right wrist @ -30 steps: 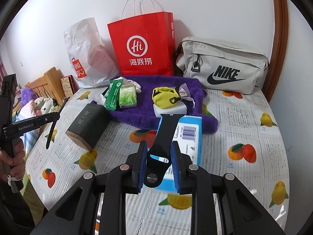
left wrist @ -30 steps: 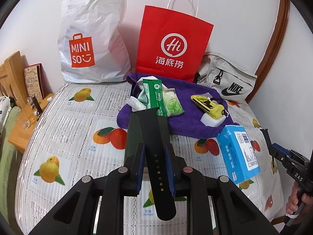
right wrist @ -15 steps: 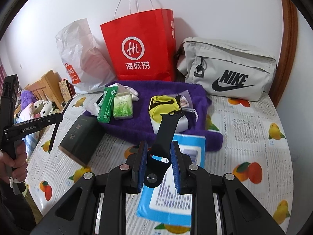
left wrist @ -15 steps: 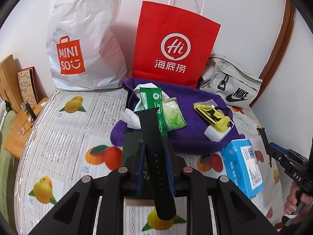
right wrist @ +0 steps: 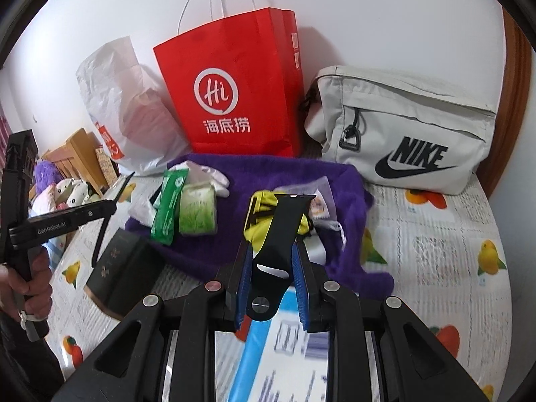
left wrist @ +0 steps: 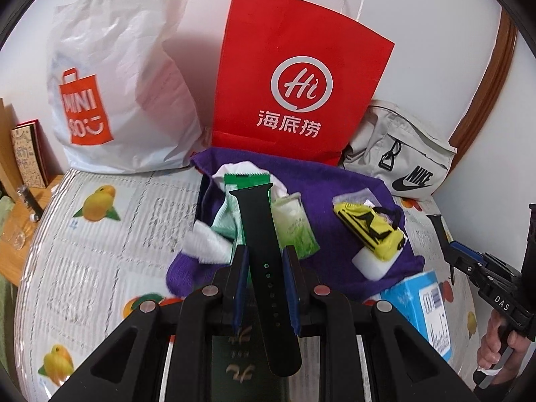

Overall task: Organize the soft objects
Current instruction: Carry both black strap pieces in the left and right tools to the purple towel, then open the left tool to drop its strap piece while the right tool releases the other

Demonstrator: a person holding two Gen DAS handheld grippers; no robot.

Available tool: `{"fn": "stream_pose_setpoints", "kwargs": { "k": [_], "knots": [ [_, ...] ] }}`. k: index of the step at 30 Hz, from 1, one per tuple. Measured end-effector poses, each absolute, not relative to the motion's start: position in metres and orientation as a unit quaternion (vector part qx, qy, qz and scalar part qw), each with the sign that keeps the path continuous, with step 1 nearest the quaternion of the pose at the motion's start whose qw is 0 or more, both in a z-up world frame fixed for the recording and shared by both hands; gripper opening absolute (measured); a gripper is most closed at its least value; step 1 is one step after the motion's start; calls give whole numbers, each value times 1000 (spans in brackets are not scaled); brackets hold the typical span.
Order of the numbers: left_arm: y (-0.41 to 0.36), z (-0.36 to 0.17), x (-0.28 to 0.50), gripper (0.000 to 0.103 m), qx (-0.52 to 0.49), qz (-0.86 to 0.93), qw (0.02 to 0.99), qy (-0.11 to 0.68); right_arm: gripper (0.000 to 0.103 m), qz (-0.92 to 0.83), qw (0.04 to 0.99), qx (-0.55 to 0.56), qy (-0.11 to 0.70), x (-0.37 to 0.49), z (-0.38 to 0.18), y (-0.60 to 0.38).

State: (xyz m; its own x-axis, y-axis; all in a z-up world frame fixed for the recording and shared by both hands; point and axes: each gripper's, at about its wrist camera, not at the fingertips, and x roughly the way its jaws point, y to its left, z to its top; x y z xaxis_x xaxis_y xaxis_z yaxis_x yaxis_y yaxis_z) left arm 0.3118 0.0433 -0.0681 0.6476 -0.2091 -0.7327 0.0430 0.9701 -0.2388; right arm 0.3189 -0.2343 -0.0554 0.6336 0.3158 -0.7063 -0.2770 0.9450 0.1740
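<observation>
- Left gripper: its blue-padded fingers pinch a long black strap with a row of holes; the strap runs forward between them, its far end over the green packet.
- Right gripper: its fingers pinch a short black strap with a slot and a metal stud near the camera; its far end points at the yellow pouch.
- Both straps are held in the air above the purple cloth, which lies on the fruit-print table.
- Left view only: a white block under the yellow pouch, with the pouch's black cord visible, and a small book on a wooden ledge at the left edge. The right gripper appears at the right margin, in a hand.
- Right view only: the dark box seen whole, lying just beside the cloth's near-left corner; plush toys at far left; a wall switch at the top. The left gripper appears at the left margin.
- Both views: the red bag stands at the wall between the white bag and the grey Nike bag; a blue box lies at the cloth's near-right edge, blurred in the right view.
</observation>
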Motion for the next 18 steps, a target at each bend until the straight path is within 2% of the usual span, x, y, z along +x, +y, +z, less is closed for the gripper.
{"fn": "stream_pose_setpoints", "kwargs": {
  "k": [18],
  "knots": [
    [23, -90, 385, 20, -112, -91, 885, 442, 25, 164, 890, 3, 426, 394, -84, -227]
  ]
}}
